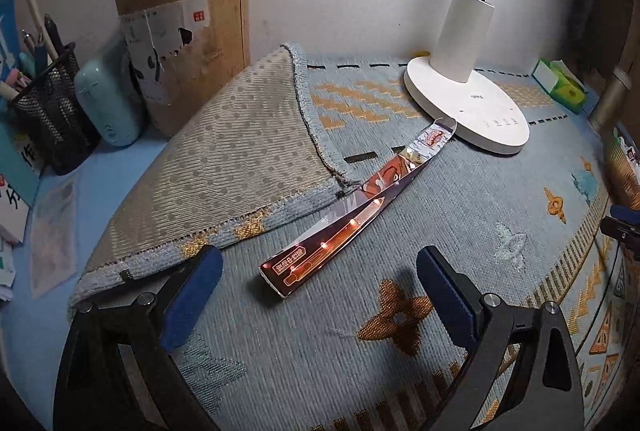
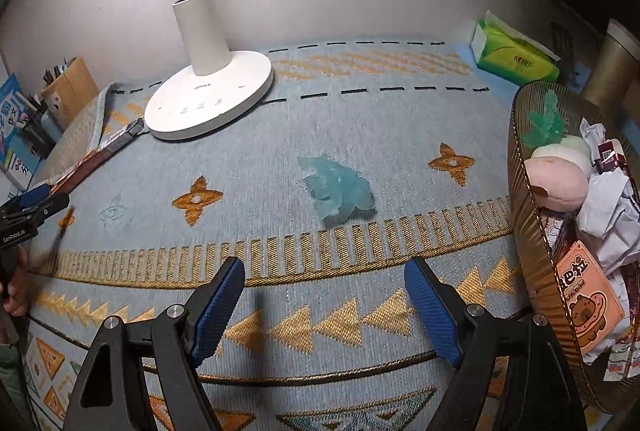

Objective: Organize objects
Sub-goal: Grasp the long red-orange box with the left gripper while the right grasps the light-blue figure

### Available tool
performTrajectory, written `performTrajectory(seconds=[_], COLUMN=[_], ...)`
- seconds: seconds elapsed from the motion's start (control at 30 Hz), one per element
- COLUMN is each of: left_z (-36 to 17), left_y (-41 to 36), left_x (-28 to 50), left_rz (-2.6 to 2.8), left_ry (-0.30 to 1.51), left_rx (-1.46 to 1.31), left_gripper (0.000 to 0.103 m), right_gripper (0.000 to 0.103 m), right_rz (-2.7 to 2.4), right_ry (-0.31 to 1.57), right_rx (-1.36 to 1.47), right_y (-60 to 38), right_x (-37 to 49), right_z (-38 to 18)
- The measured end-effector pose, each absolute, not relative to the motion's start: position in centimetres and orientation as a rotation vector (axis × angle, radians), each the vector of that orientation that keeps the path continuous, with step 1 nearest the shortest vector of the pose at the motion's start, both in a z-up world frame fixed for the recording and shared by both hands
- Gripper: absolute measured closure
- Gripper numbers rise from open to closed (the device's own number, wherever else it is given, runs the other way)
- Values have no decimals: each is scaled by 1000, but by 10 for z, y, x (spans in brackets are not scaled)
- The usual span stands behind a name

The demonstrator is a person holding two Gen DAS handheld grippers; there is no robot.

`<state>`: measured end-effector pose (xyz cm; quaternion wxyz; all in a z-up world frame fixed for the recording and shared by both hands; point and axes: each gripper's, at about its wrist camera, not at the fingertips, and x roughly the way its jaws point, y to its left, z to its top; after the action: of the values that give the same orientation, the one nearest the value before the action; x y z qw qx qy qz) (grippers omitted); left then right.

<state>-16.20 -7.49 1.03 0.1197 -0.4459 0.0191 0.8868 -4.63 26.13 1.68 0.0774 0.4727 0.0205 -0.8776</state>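
Glossy box (image 1: 352, 219) ahead, between spread fingers (image 1: 444, 295)

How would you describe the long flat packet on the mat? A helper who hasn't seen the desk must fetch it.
Find the white lamp standing on the blue patterned mat. A long narrow shiny packet runs from the lamp base's edge towards the near side, beside the mat's folded-over corner. It is the only glossy reddish-brown strip with orange print; the other loose item is a translucent blue toy.
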Motion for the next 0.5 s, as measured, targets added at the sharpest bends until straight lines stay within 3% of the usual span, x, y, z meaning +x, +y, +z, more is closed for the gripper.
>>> performTrajectory(seconds=[0.3,0.4,0.5], left_z=[9,12,14], left_y=[-69,-64,-57], left_x=[-159,-162,-171], left_rz=[2575,2558,2541], left_ry=[108,130,131], left_rx=[-1302,-1277,-1271], left_gripper=[6,15,15], right_gripper=[22,22,22], right_rz=[-2656,-2663,-2654], right_ry=[72,105,98], right_rx=[1400,1403,1400], right_y=[262,260,262], right_x=[-67,-76,-86], right_z=[1,0,0])
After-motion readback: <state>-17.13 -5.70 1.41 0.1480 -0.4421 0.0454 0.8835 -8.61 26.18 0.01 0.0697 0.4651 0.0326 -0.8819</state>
